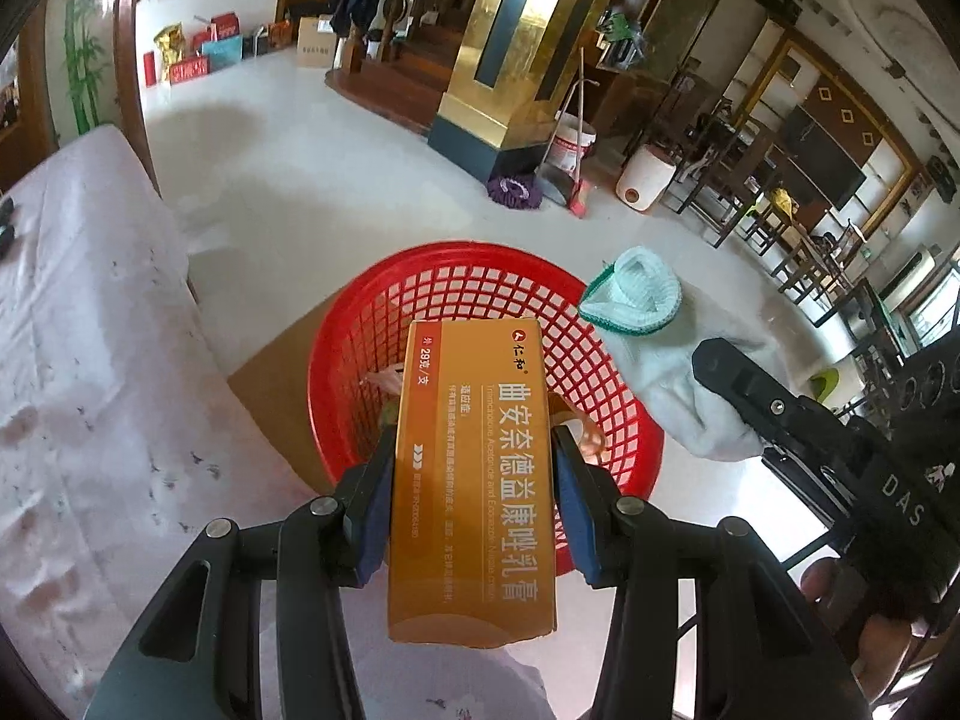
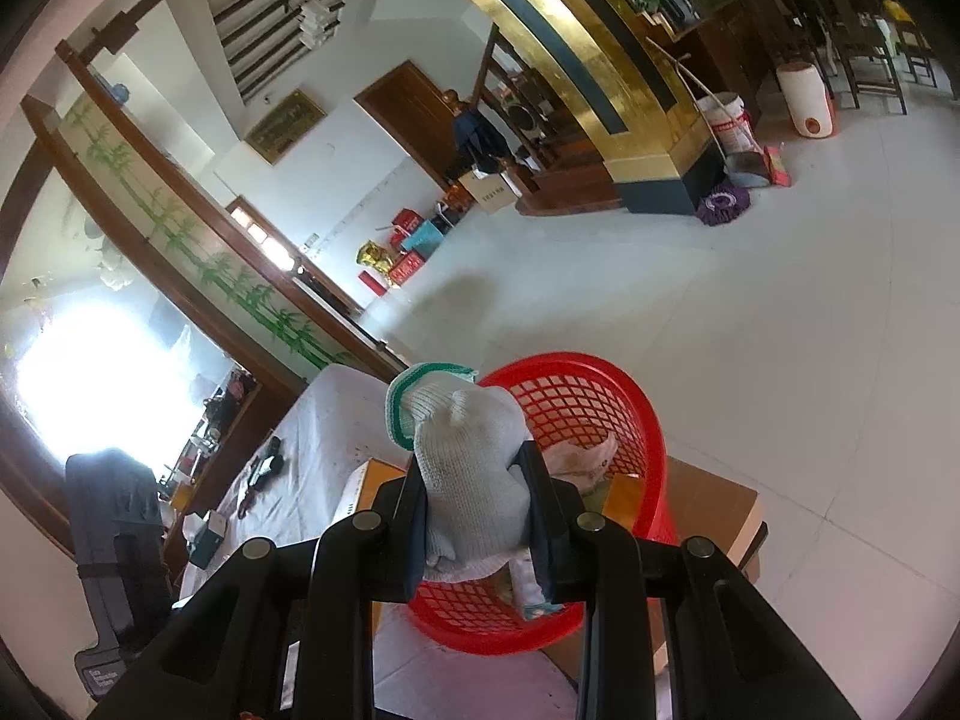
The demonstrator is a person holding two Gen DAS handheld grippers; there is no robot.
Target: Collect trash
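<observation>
While both hands hang over the red basket point(image 1: 480, 276), each gripper has something clamped in it. The left gripper point(image 1: 474, 450) stands partly open, its blue-padded fingers point(image 1: 573, 504) pressed against the long sides of an orange medicine box point(image 1: 474, 480) with white printed characters; the box points lengthwise away from the camera, its far end reaching over the basket's open mouth. The right gripper point(image 2: 474, 474) is closed almost fully, squeezing a pale grey knitted glove point(image 2: 468, 468) with a green-edged cuff; the cuff end sticks up beyond the fingertips, just beside the basket's rim, and the rest bunches between the pads. In the left wrist view the same glove point(image 1: 648, 324) shows to the right of the basket, held by the other black gripper coming in from that side.

Inside the basket lie a crumpled pale plastic bag point(image 2: 585, 459) and some other scraps too small to make out. The basket stands on a brown cardboard sheet point(image 2: 714, 498), at the edge of a bench covered with a pale patterned cloth point(image 1: 90, 330). Beyond the basket stretches a white tiled floor point(image 1: 336, 180), and well past it a gold-clad pillar point(image 1: 504, 60) with a white bucket point(image 1: 570, 147) and a purple mop head point(image 1: 513, 192) at its foot.
</observation>
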